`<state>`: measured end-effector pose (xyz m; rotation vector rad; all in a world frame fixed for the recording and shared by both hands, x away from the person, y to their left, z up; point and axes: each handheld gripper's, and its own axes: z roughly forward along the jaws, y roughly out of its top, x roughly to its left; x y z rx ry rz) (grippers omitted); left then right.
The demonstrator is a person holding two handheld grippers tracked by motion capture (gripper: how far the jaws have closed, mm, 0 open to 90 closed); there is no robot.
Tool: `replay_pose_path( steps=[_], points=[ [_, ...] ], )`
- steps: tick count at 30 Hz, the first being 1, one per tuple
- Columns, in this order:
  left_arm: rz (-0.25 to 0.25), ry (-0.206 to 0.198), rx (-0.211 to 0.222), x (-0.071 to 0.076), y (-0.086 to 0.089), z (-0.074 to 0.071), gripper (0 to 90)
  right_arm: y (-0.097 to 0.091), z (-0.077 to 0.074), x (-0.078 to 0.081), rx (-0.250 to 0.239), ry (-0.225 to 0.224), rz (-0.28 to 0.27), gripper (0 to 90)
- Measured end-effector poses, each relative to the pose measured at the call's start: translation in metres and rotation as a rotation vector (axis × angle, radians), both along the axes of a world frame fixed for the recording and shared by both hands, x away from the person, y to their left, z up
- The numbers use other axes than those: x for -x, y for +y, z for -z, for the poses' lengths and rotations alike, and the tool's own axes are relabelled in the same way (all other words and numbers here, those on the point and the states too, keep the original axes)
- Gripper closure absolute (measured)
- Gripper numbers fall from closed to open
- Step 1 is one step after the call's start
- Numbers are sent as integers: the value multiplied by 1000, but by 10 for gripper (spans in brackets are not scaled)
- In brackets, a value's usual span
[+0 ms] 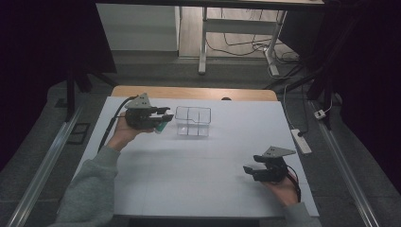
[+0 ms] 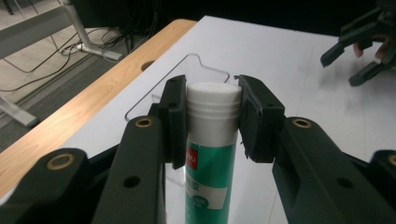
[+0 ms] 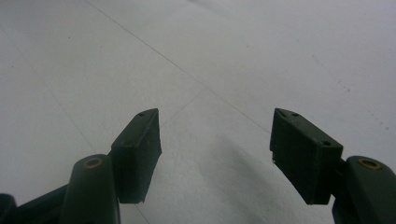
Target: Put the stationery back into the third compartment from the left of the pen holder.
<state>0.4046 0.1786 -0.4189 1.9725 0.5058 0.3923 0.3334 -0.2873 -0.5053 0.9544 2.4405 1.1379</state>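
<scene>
White table [image 1: 198, 170], dim room: we carry a glue stick toward the clear box.
Our left gripper [image 1: 163, 113] clamps the glue stick [image 2: 212, 121] just left of the clear box [image 1: 193, 121], not yet dropped in; our right gripper [image 1: 251, 169] rests open, empty.

The divided tray [image 1: 193, 121] sits on the table [image 1: 198, 165], toward its far edge. Just left of the tray, the left gripper [image 1: 163, 117] holds a glue stick [image 1: 161, 126]. The right gripper [image 1: 253, 171] hovers well to the tray's right, nearer the person.
</scene>
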Motion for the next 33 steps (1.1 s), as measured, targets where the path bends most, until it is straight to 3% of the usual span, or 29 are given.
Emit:
replay_pose_path(
  steps=[10, 15, 24, 33],
  points=[
    [-4, 0, 30, -8, -25, -9, 646, 0, 1, -1, -2, 3, -1, 333],
    [-3, -4, 13, -12, -40, -12, 646, -1, 0, -1, -6, 3, 0, 333],
    [10, 5, 25, -22, -60, -18, 646, 0, 1, -3, -3, 6, 2, 333],
    [17, -22, 34, -28, -88, -25, 645, -1, 1, -2, -8, 6, 2, 333]
  ],
)
